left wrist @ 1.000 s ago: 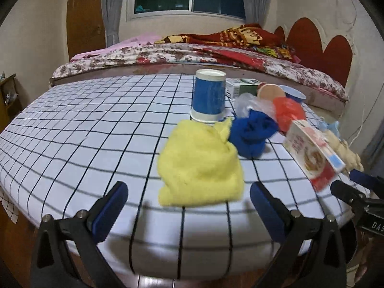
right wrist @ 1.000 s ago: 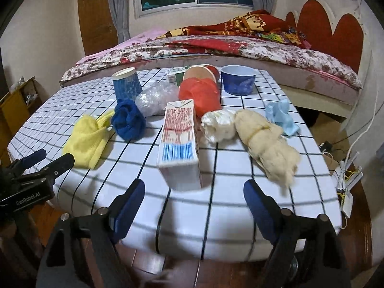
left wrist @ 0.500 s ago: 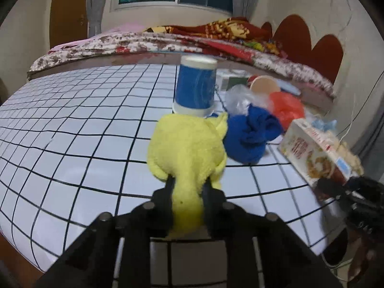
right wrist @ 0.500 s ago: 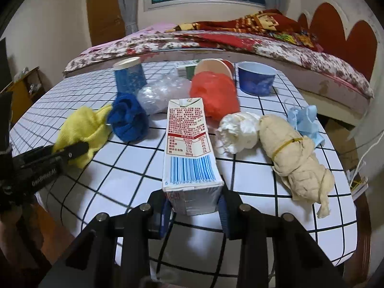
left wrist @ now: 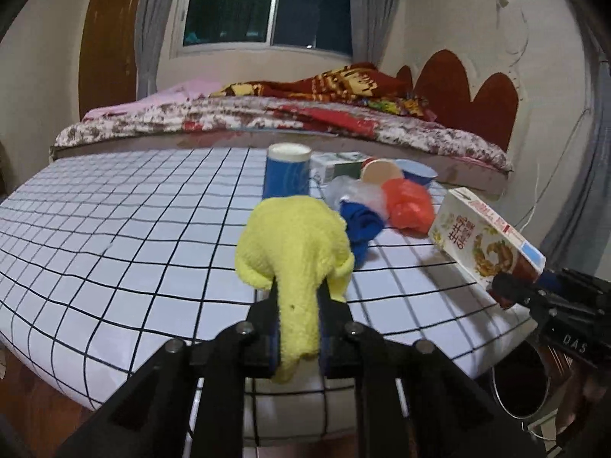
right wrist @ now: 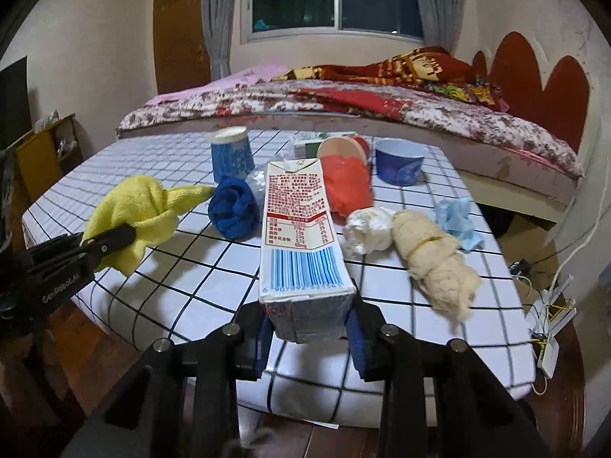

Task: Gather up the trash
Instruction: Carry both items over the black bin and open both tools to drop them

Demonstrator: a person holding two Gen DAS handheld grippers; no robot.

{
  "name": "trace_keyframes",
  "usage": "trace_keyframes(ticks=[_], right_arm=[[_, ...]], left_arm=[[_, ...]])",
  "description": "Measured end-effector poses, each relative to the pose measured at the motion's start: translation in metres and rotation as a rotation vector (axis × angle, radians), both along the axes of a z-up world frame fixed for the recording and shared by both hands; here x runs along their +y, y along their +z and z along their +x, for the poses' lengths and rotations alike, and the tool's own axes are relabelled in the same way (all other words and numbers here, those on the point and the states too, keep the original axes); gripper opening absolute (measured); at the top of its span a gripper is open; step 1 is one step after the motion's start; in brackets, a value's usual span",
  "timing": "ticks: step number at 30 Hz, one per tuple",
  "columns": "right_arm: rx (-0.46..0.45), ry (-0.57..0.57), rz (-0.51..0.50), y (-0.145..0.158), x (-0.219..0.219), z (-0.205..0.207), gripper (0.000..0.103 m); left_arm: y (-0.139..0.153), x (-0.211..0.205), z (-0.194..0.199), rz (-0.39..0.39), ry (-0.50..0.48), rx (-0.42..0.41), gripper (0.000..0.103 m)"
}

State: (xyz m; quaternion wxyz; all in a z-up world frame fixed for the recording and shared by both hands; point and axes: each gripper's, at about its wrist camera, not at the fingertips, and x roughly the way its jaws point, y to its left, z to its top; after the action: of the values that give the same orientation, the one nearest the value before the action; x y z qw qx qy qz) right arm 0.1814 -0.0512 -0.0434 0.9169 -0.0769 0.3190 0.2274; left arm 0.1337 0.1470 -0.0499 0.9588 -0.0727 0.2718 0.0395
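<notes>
**Both grippers loaded above the checked table**

Holding the yellow cloth (left wrist: 296, 252), your left gripper (left wrist: 297, 328) has its jaws pressed onto a bunched fold, the rest of the cloth spilling forward over the fingertips and raised off the table (left wrist: 114, 252). From the right wrist view the same cloth (right wrist: 141, 210) hangs from that gripper (right wrist: 110, 238) at the table's near left edge.

Your right gripper (right wrist: 309, 328) pinches the base end of the milk carton (right wrist: 301, 244), barcode side up, top end pointing away towards the bed (right wrist: 382, 114). In the left wrist view the carton (left wrist: 485, 240) sits tilted in the air at the table's right edge, clamped by the right gripper (left wrist: 511, 290), with a dark round bin (left wrist: 523, 381) on the floor below it.

Remaining on the table:
- blue cloth ball (right wrist: 235, 208), just left of the carton;
- inverted blue paper cup (right wrist: 231, 152) behind it;
- crumpled clear plastic (right wrist: 257, 181);
- red plastic bag (right wrist: 349, 185), with a tipped cup (right wrist: 340, 149) behind;
- upright blue cup (right wrist: 399, 166);
- white paper wad (right wrist: 368, 229), touching a cream bundle (right wrist: 435, 263) bound with a rubber band;
- light-blue crumpled piece (right wrist: 458, 221).
</notes>
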Motion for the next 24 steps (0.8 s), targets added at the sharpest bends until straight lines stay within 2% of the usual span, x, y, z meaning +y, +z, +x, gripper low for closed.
trace_keyframes(ticks=[7,12,17,24], right_arm=[[-0.044,-0.079,0.026,0.018,-0.048,-0.028,0.035],[-0.064,-0.179,0.035,0.026,-0.095,-0.044,0.035],[-0.063,-0.271,0.024,0.025,-0.143,-0.059,0.035],[-0.019,-0.397,-0.001,0.008,-0.212,-0.082,0.035]], left_arm=[[0.008,-0.034,-0.015,0.002,-0.074,-0.027,0.016],[0.013,-0.071,-0.02,-0.007,-0.162,-0.041,0.016],[0.013,-0.12,-0.021,-0.008,-0.297,-0.041,0.016],[0.008,-0.191,-0.03,-0.015,-0.486,-0.023,0.016]])
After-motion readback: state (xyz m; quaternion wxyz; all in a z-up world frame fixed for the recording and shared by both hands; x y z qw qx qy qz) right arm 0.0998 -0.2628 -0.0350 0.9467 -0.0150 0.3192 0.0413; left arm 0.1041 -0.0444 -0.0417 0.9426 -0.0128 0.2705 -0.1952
